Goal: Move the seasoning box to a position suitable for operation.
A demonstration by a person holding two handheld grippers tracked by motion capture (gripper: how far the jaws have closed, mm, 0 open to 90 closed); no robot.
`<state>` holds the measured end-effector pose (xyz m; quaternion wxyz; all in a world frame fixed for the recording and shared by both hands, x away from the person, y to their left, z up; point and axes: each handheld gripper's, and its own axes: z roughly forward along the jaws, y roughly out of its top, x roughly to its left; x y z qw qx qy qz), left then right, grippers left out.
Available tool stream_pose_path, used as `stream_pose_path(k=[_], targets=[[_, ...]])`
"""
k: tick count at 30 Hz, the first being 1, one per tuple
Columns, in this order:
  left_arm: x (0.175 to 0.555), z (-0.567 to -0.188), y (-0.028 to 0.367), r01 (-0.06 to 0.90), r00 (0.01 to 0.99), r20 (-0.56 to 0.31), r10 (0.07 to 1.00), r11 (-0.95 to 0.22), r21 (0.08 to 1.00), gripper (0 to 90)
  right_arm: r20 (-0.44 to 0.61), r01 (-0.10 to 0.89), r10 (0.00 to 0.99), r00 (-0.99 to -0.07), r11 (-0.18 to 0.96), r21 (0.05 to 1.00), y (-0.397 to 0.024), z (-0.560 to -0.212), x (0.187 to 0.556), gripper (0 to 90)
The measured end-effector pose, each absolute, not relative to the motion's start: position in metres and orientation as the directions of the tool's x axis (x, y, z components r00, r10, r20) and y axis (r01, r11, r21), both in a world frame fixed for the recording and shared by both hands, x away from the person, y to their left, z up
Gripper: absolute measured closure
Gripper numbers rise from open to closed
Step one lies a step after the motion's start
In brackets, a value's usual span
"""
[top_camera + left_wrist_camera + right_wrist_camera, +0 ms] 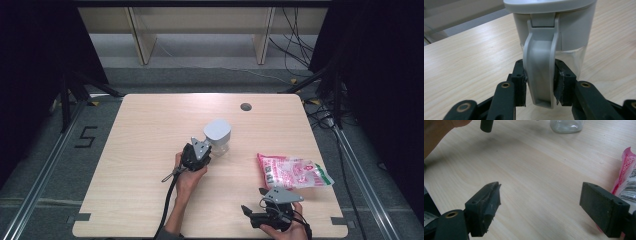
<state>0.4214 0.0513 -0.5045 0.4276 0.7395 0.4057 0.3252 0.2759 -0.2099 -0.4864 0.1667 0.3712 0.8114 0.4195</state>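
Left gripper view — left gripper (539,83) clamps pitcher's (554,32) smooth grey handle (540,72); right gripper (540,207) gapes empty.

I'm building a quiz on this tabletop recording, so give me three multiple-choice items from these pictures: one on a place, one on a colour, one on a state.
1. Where does the snack bag lie?
A. right part of the table, beyond the right gripper
B. under the jug
C. on the floor

2. What colour is the jug lid?
A. red
B. pale grey
C. black

3. What is the left gripper doing?
A. hanging open over bare wood
B. clamping the bag
C. closed on the jug's handle

Key: 1 A, the high view shows it there. 2 B, the lid is plainly grey. 3 C, both pads press the handle's sides.
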Motion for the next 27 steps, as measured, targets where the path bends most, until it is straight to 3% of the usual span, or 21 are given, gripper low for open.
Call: stream_pose_path(k=[11, 21, 27], targets=[[0.395, -0.504, 0.076, 0.319, 0.527, 0.077, 0.847, -0.281, 0.905, 66.7, 0.056, 0.472, 0.741, -0.669, 0.365, 0.803, -0.208, -0.487, 0.276, 17.5], [0.399, -0.505, 0.096, 0.326, 0.361, 0.238, 0.902, -0.361, 0.874, 67.2, 0.058, 0.474, 0.736, -0.675, 0.372, 0.798, -0.208, -0.487, 0.276, 17.5], [0.403, -0.508, 0.098, 0.325, 0.339, 0.194, 0.92, -0.309, 0.894, 70.5, 0.056, 0.48, 0.734, -0.677, 0.382, 0.79, -0.208, -0.487, 0.275, 17.5]])
